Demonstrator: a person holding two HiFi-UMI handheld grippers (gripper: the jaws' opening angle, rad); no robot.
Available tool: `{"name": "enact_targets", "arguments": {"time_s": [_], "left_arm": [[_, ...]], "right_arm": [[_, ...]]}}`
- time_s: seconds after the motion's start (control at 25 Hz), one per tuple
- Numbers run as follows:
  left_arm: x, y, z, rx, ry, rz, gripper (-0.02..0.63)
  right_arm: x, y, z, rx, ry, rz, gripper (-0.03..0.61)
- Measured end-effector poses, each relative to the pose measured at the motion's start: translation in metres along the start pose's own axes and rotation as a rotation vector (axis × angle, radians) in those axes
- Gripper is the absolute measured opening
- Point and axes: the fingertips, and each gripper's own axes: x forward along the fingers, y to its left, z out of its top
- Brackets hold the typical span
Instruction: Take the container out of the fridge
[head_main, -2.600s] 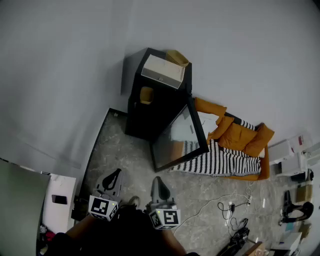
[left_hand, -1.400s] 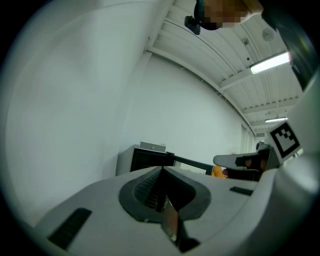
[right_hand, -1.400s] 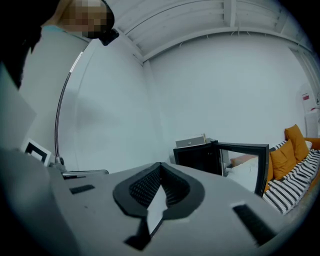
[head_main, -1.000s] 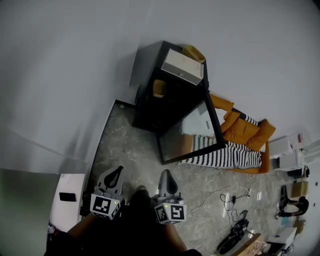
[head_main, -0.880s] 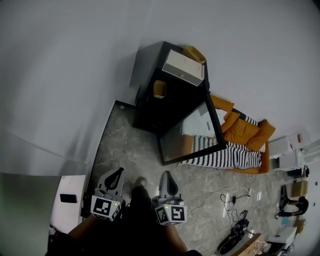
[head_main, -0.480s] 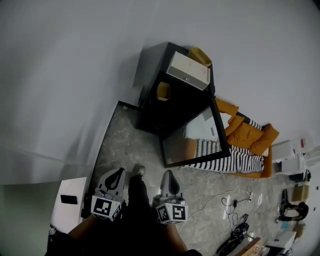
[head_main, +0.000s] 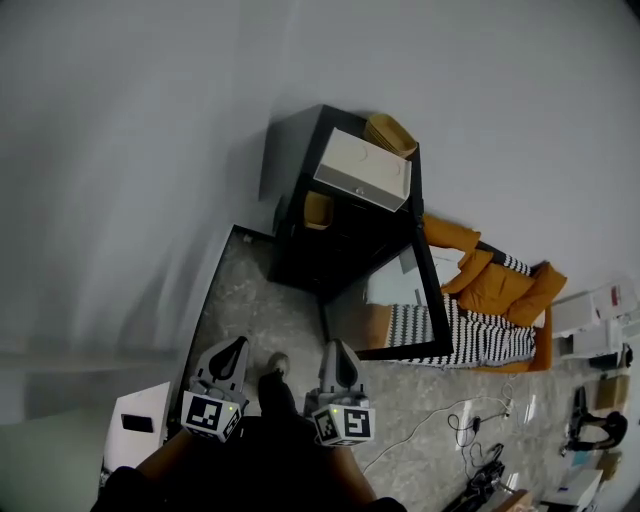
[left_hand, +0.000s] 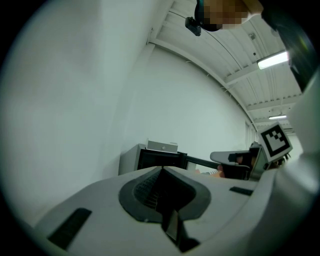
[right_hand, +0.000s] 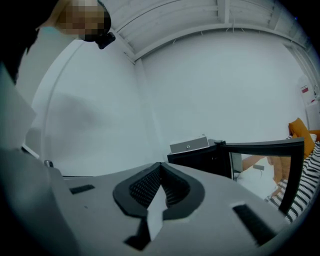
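A black fridge (head_main: 340, 235) stands against the wall with its glass door (head_main: 405, 315) swung open to the right. On a shelf inside sits an orange container (head_main: 318, 210). A white box (head_main: 362, 170) and a woven basket (head_main: 390, 132) rest on the fridge top. My left gripper (head_main: 238, 346) and right gripper (head_main: 337, 348) hang side by side low in the head view, well short of the fridge, both shut and holding nothing. The fridge (left_hand: 161, 160) shows beyond my left gripper (left_hand: 161, 169). In the right gripper view, the fridge (right_hand: 205, 161) and its door (right_hand: 265, 146) lie past my right gripper (right_hand: 160, 164).
An orange sofa with a striped blanket (head_main: 480, 325) lies right of the open door. Cables (head_main: 480, 450) trail on the floor at lower right. A white cabinet with a phone on it (head_main: 135, 420) stands at lower left. The person's shoe (head_main: 276, 364) shows between the grippers.
The fridge has come nearer in the head view and the shoe has stepped forward. Both grippers keep the same shut pose side by side.
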Motion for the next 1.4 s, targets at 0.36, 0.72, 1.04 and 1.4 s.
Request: {"name": "enact_targets", "arguments": {"time_s": [0.36,0.72,1.04,1.4], "left_arm": [[0.093,-0.011,0.013,0.0,0.019,0.032,0.005],[0.151,-0.015,0.012,0.011,0.038,0.078,0.005],[0.167,-0.005,0.008,0.009,0.061,0.097,0.005],[0.217,0.015,0.018,-0.001,0.039,0.042,0.005]], "right_arm": [[0.082,-0.065,0.001,0.043,0.051,0.052,0.0],[0.142,-0.111,-0.008,-0.051,0.112,0.096,0.0],[0.185,-0.125,-0.028,-0.073,0.174,0.124,0.0],[0.245,-0.137,-0.066,-0.146,0.272,0.124,0.0]]}}
